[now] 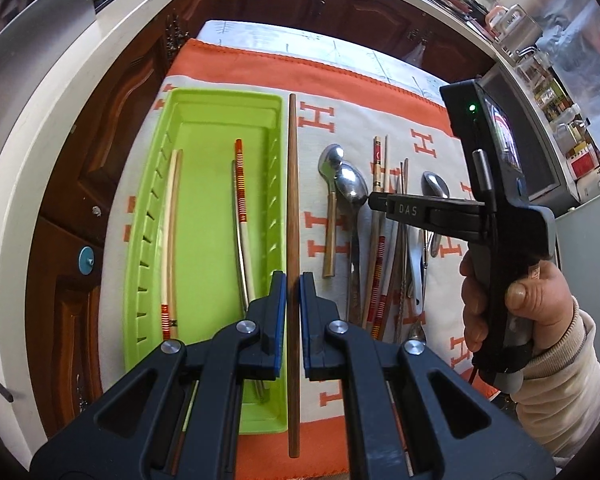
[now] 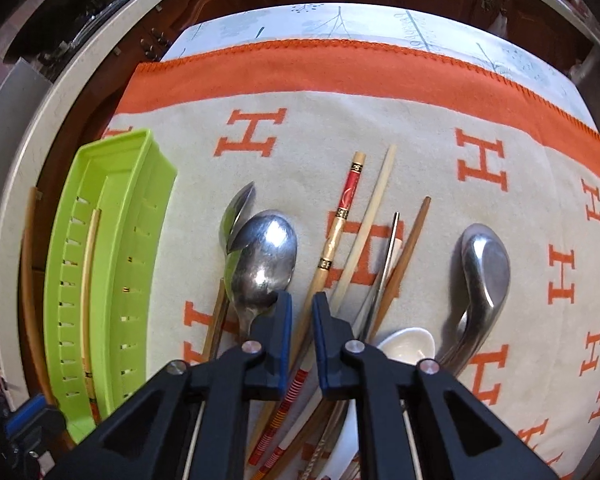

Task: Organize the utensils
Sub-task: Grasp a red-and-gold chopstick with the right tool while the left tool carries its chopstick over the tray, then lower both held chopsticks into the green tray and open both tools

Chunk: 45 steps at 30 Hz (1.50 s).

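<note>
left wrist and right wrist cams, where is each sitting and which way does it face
Left wrist: on the left gripper, looking down along a brown chopstick beside the green tray; the right gripper and hand show.
Right wrist: on the right gripper, over the spoon pile.
Shared: tray, spoons, H-patterned cloth.

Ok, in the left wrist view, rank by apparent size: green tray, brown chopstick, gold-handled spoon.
1. Green tray, clearly largest.
2. Brown chopstick, longest but thin; it runs close to the camera, so it looks bigger than it is.
3. Gold-handled spoon, smallest.
</note>
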Each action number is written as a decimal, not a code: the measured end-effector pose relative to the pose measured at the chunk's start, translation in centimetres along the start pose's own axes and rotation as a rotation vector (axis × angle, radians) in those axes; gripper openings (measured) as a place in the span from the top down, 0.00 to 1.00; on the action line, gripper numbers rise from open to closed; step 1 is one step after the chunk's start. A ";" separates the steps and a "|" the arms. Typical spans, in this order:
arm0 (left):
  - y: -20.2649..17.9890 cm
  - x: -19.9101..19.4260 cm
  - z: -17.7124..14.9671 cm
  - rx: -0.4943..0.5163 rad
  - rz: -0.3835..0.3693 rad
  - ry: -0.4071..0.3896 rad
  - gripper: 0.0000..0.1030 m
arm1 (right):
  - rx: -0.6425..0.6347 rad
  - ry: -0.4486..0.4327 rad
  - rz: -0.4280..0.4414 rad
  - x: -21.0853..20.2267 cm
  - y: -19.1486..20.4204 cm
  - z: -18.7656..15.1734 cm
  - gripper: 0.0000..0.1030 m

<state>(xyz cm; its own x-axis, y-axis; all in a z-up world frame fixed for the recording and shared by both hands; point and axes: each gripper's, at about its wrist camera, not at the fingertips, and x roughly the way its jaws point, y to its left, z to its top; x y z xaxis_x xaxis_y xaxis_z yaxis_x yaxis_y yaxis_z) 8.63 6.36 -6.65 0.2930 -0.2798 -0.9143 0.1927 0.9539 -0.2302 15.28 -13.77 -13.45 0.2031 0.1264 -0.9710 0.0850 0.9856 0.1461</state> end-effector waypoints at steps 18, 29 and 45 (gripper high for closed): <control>2.5 0.6 0.5 -0.046 0.044 0.015 0.96 | 0.053 0.025 -0.004 -0.3 -0.5 -0.3 0.92; 5.7 1.4 1.6 -0.091 0.095 0.013 0.96 | 0.061 -0.030 0.314 -7.7 1.1 -1.4 0.94; 8.2 5.1 1.7 -0.151 0.164 0.050 0.96 | 0.129 -0.008 0.392 -1.4 8.8 1.0 0.93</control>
<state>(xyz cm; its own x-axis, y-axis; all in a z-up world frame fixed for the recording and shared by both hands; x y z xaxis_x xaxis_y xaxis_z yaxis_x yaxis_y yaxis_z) 13.29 12.58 -12.61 0.2616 -0.1175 -0.9580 0.0028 0.9926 -0.1210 16.68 -5.38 -10.58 0.2521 0.4879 -0.8357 0.1209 0.8410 0.5274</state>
